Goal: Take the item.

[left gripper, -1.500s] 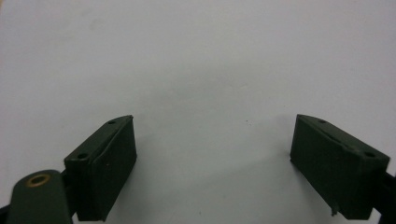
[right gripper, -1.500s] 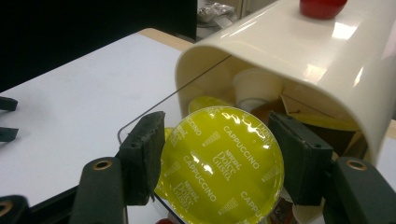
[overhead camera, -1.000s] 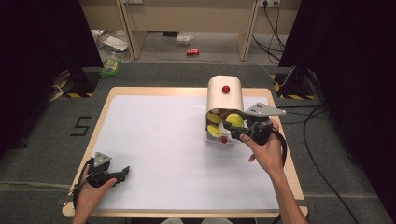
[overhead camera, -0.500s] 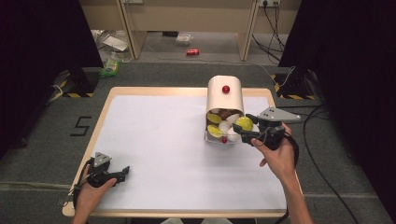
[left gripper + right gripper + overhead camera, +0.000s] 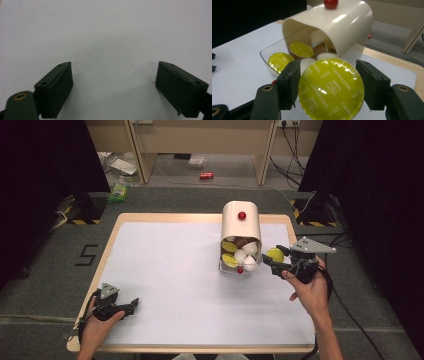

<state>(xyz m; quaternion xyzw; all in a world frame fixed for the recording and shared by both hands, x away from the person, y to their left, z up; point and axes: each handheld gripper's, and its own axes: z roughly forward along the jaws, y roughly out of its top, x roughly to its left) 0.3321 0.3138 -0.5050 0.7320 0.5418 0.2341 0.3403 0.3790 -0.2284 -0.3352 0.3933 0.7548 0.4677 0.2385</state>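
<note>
- Drawing a coffee capsule (image 5: 331,89) out of the dispenser (image 5: 241,222): the right gripper (image 5: 278,259) holds one yellow-lidded capsule (image 5: 275,254) just to the right of the dispenser's open mouth, above the white desk (image 5: 170,270).
- Seen in the right gripper view, the two black jaws press on opposite sides of the capsule's rim, its foil lid, printed "Cappuccino", facing the camera; the grip looks firm and centred.
- The cream-coloured dispenser (image 5: 332,27) lies on its side near the far edge of the desk, a red knob (image 5: 242,215) on top; its clear front tray (image 5: 265,53) shows more capsules, yellow, white and brown, crowded at the opening.
- The left gripper (image 5: 131,304) rests at the near left corner of the desk, well apart from the dispenser; in the left gripper view its jaws stand wide with nothing but bare desk (image 5: 105,37) between them.
- Step in hand, as judged: removal of one capsule, with the capsule already clear of the tray.
- Next move, as judged: carry the capsule across to open desk and set it down flat, keeping the lid level so it does not slip from the pads, and keeping clear of the tray so the remaining capsules stay put.
</note>
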